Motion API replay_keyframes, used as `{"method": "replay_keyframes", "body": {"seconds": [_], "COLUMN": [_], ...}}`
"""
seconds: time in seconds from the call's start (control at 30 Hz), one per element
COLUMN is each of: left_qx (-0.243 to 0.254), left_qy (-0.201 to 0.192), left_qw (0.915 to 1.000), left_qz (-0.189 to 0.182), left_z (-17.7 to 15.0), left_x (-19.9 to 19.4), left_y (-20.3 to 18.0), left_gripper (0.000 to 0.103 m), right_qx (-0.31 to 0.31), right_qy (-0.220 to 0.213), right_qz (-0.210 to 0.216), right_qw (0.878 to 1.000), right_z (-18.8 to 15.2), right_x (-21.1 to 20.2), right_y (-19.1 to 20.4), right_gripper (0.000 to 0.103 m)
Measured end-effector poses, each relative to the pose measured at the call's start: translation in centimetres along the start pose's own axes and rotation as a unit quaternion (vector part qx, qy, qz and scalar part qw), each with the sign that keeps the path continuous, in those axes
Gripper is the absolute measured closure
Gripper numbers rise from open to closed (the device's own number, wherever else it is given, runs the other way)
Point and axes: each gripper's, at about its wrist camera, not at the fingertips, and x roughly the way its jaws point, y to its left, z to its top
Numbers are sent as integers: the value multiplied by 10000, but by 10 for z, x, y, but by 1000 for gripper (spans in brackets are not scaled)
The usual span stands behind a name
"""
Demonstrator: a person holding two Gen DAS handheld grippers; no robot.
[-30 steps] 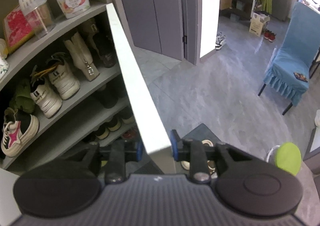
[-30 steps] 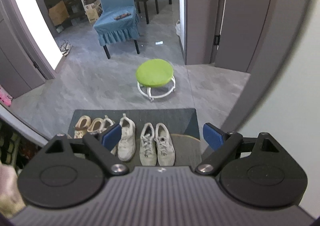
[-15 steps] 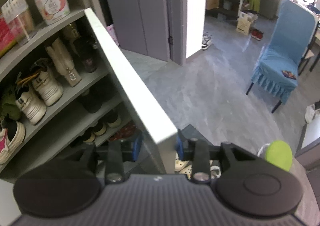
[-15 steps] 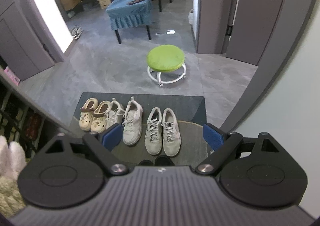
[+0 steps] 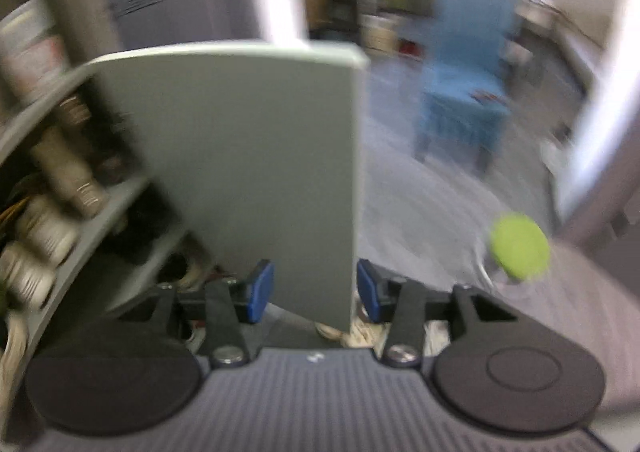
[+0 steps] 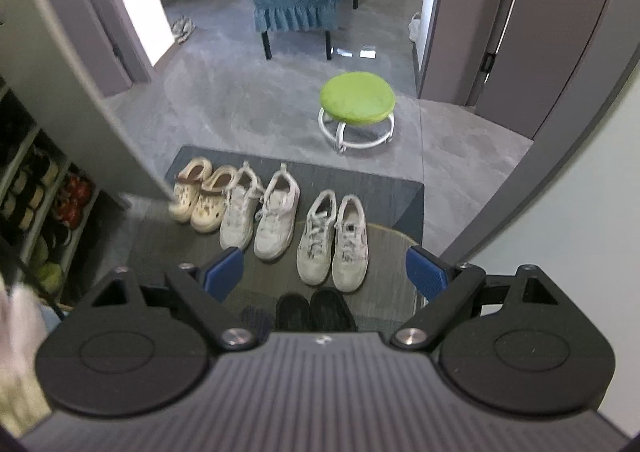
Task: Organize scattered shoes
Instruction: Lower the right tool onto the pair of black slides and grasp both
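Left gripper (image 5: 316, 290) straddles the edge of the cabinet door (image 5: 256, 172) – pads set apart on either side, no visible pinch (view badly blurred). Right gripper (image 6: 326, 272) hangs wide open and empty above the mat (image 6: 404, 192). On it sit three pairs side by side: beige clogs (image 6: 200, 196), white sneakers (image 6: 260, 214), grey-white sneakers (image 6: 334, 238). Risk – the door's lower corner hangs close over the clogs; a swing could clip them out of line.
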Motion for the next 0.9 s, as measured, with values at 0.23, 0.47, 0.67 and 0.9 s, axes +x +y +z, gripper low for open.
{"method": "replay_keyframes", "body": {"seconds": [0.23,0.47,0.67,0.9], "left_qx": [563,550,918,1003], "left_qy": [-2,567,781,994], "left_qw": [9962,9913,9826,9762], "left_qz": [-657,-1055,-1416,-1647], "left_z": [-89,-191,-316,-444], "left_x": [20,48,167,265], "left_y": [-54,-126,-201,-270], "left_gripper": [46,22,26,26], "right_qx": [-218,-435,-297,-205], "right_qy": [293,585,783,509], "right_qz": [164,328,257,-136], "right_qw": [9992,9968,9962,9984], "right_z": [-54,-108,-196,-339], "right_x": [56,113,221,377], "right_y": [12,25,23,-13], "right_gripper": [13,13,13,13]}}
